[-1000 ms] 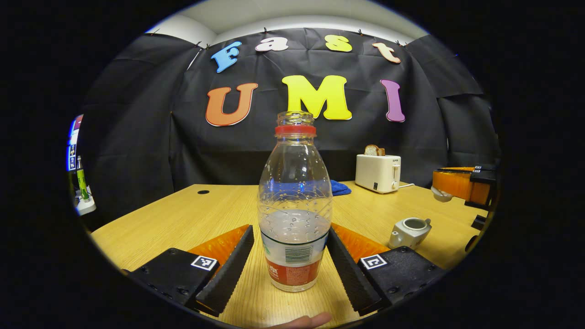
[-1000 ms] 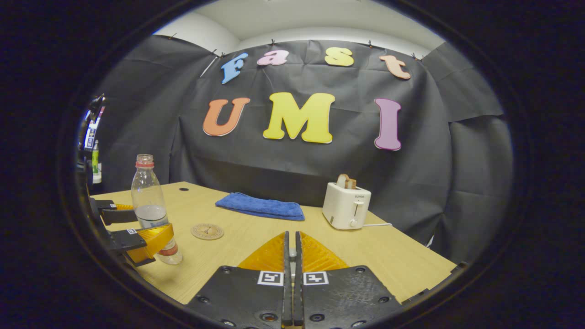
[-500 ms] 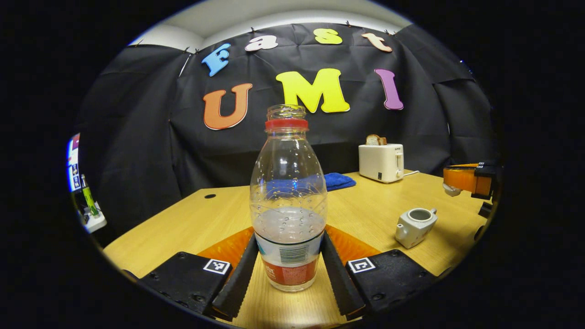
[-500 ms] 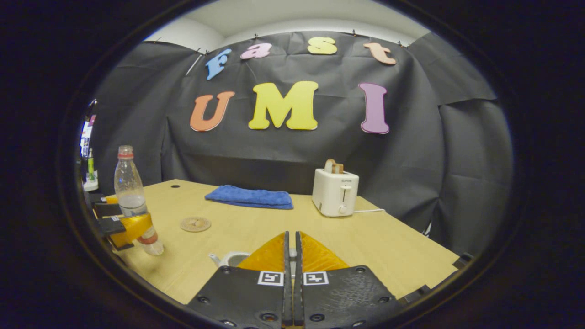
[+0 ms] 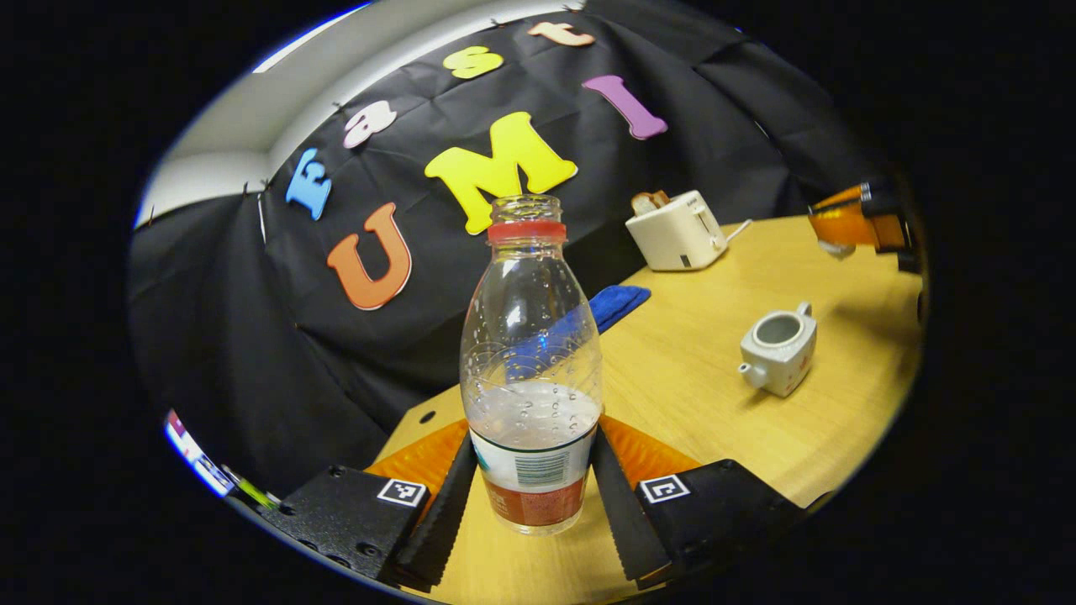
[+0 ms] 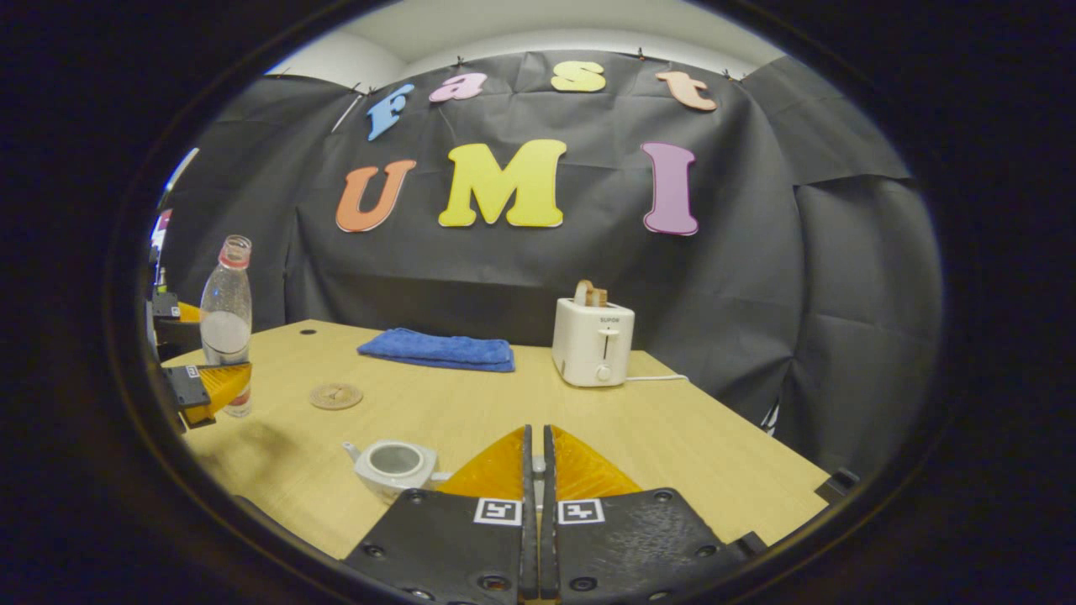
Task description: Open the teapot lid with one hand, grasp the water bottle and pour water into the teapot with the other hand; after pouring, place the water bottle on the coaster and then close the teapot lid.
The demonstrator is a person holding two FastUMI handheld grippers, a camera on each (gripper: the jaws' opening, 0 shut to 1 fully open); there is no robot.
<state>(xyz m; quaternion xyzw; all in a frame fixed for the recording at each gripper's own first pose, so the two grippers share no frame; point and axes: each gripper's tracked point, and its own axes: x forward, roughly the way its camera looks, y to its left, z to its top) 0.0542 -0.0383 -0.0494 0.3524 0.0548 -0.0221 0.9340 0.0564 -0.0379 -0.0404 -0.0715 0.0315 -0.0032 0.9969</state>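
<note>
The left gripper (image 5: pixel 530 504) has lifted the water bottle (image 5: pixel 531 370) off the table (image 5: pixel 714 403) since a second ago, and the room now looks tilted in the left gripper view. Both fingers press on the bottle's label; its words are too small to read. The bottle has no cap and is under half full. To the right of this claw, well apart, sits the teapot (image 5: pixel 779 348), open, and I cannot tell what is inside. The right gripper (image 6: pixel 536 470) has its fingers together on something pale, hidden. Far left of it lies the coaster (image 6: pixel 335 396)
</note>
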